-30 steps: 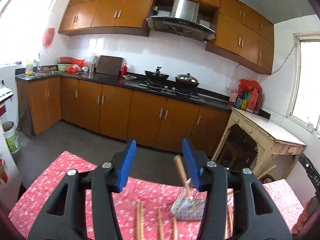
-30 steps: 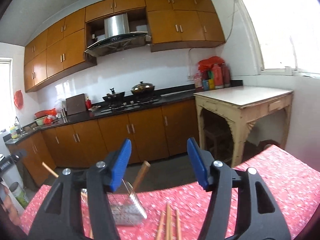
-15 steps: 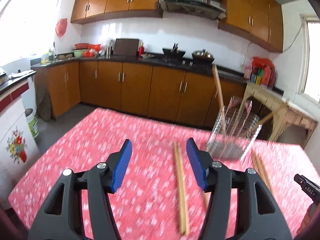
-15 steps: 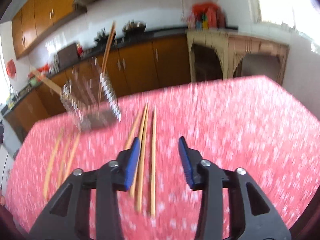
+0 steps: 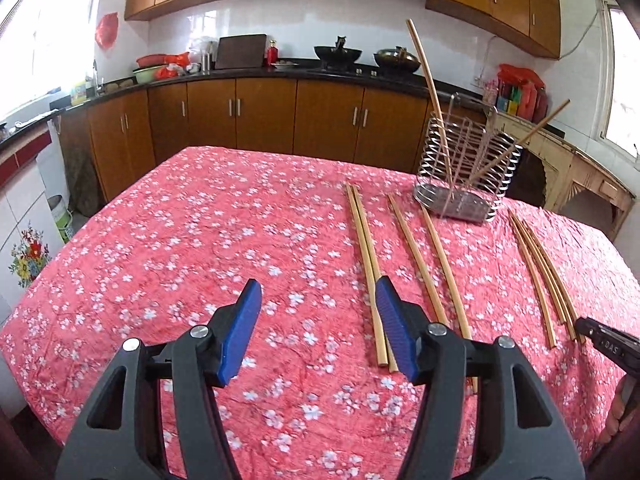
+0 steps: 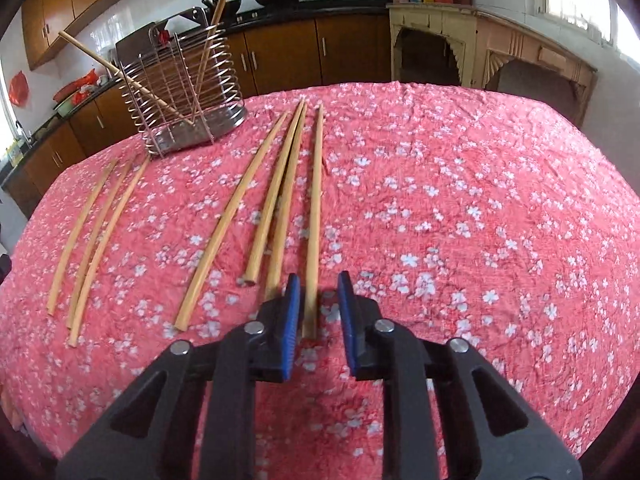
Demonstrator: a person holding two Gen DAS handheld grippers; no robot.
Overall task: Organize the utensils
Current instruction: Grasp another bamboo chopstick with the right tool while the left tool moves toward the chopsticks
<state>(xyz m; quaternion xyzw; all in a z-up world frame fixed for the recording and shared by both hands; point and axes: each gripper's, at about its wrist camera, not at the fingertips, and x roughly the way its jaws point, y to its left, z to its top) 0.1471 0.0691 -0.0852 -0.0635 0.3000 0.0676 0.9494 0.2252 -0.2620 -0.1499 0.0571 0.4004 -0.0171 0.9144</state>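
Note:
Several wooden chopsticks lie on the red flowered tablecloth (image 6: 480,200). A wire utensil holder (image 6: 188,92) stands at the far side with two chopsticks leaning in it. My right gripper (image 6: 319,280) is low over the cloth and its jaws are closing. The near end of the rightmost chopstick (image 6: 317,200) lies between the pads, with a gap still showing on its right side. My left gripper (image 5: 318,286) hangs open over bare cloth, holding nothing. A pair of chopsticks (image 5: 366,264) lies just beside its right finger. The holder (image 5: 464,172) stands beyond them.
Brown kitchen cabinets and a dark counter (image 5: 280,76) with pots run behind the table. A cream side table (image 6: 500,40) stands past the table's far right edge. A white flowered cabinet (image 5: 24,240) is at the left. The right gripper's tip (image 5: 600,338) shows at the left view's right edge.
Both grippers have dropped and tipped down toward the table. The right jaws have narrowed around the end of the rightmost chopstick. The left jaws have widened a little.

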